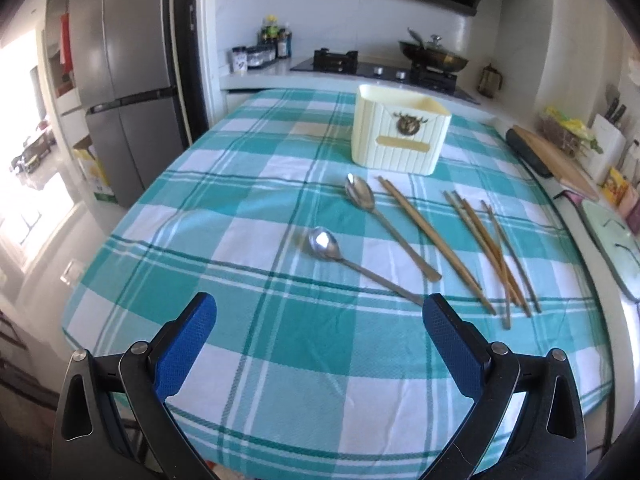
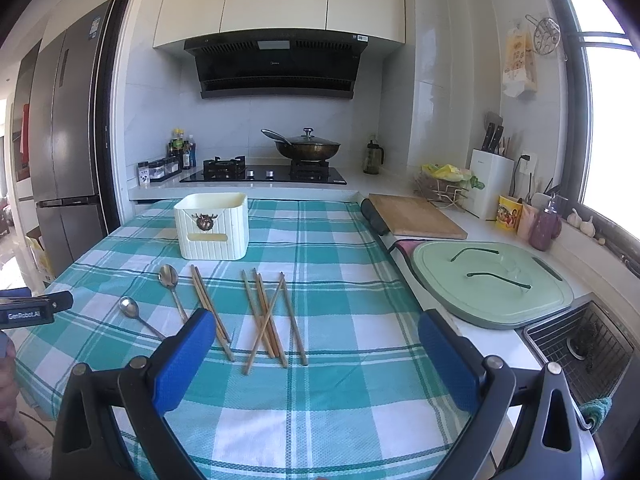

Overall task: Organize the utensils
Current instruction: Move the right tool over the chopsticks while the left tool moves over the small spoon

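Lying ahead of open left hand-held gripper (image 1: 319, 312), spoons (image 1: 325, 245), chopsticks (image 1: 486, 250)

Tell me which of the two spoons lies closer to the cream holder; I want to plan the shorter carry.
The longer spoon, bowl just in front of the cream holder, beside the chopstick pair. The other spoon lies farther from it, nearer the left gripper.

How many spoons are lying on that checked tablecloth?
2. One spoon lies just in front of the cream holder; the other spoon lies nearer the camera, to its left. None seems hidden.
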Available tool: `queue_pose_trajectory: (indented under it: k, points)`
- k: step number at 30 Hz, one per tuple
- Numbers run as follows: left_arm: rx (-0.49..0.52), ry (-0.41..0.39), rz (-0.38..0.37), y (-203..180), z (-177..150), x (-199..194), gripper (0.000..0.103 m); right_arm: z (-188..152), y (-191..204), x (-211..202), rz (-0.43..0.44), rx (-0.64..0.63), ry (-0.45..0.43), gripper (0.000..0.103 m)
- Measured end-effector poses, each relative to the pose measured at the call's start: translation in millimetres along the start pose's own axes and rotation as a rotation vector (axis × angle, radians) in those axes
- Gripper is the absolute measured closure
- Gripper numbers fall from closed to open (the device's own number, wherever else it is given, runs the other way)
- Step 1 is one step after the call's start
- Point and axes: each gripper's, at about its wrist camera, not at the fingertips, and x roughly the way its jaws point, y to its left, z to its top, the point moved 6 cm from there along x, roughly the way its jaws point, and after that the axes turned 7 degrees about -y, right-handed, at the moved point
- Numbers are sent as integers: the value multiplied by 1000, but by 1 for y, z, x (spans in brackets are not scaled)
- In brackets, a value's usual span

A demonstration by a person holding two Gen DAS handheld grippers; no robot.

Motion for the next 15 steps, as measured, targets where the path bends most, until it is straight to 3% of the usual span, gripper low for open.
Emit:
queue_pose_trajectory:
  k: [4,15]
  points:
    - [16,71,58,-17,-8,45,1,-7,-9,19,-7,-1,17,0]
    - [-10,112,216,-47,-3,125,1,-26,-35,98,-17,-29,111,0]
